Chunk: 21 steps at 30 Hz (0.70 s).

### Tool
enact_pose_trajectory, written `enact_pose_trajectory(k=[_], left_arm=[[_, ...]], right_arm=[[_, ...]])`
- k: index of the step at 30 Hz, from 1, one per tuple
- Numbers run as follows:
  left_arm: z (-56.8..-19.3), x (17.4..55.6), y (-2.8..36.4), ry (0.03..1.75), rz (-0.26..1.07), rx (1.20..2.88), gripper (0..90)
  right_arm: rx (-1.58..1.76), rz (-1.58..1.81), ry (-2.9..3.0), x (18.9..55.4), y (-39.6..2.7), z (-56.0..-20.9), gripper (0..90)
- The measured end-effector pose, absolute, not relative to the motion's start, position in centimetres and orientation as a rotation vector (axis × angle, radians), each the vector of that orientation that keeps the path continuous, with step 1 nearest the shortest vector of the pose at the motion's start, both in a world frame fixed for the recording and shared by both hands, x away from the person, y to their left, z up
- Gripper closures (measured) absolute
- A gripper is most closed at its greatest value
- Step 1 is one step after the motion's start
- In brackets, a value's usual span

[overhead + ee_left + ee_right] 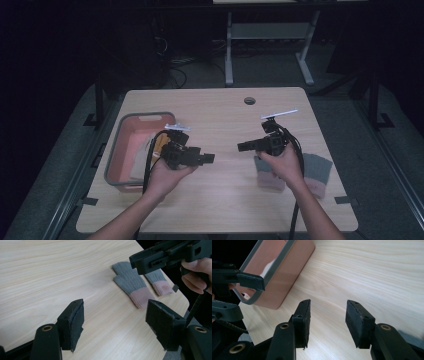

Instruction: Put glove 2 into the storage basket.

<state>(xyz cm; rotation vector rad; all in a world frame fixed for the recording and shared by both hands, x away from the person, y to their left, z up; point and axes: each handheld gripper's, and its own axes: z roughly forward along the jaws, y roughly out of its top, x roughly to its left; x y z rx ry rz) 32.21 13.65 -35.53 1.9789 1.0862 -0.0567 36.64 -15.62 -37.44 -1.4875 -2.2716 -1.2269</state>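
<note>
**Both tongs empty over the middle of the surface**

From the high view, the left tongs [209, 158] and the right tongs [243, 146] point at each other over the bare middle of the surface [220, 200], held above it, with a gap between their tips. A pink bin [117, 165] with a grey rim sits at the left edge, just behind the left hand [167, 177]. Two gloves lie at the right, near side, partly under the right hand [282, 165]: one glove [267, 179] below the palm, the other glove [317, 172] just right of it.

The left gripper view looks rightward along its own jaws, which stand wide with only bare wood between them. Here the gloves come clear: the nearer glove [132, 285] and the farther one [160, 282] are grey knit with pink cuffs, lying flat, side by side. The right tongs [136, 261] hang above them.

The right gripper view looks the other way. Its jaws stand moderately apart, nothing between the pads. It gives the bin's [292, 267] side wall, standing on the surface, something pale inside that cannot be made out. The left tongs [254, 281] cross in front of its rim.
</note>
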Motion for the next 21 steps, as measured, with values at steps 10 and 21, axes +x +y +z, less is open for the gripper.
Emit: enact_pose_trajectory(k=[10,21], left_arm=[[-36.1,31.8,11.6,1.043,-0.062,1.986,28.3],[-36.9,31.4,9.3,1.002,-0.082,1.987,27.8]], right_arm=[[-1.554,-1.191,-2.317,35.5,-18.4,-38.1,53.1],[-1.622,-1.136,-2.360,34.7,-20.6,-38.8,52.5]])
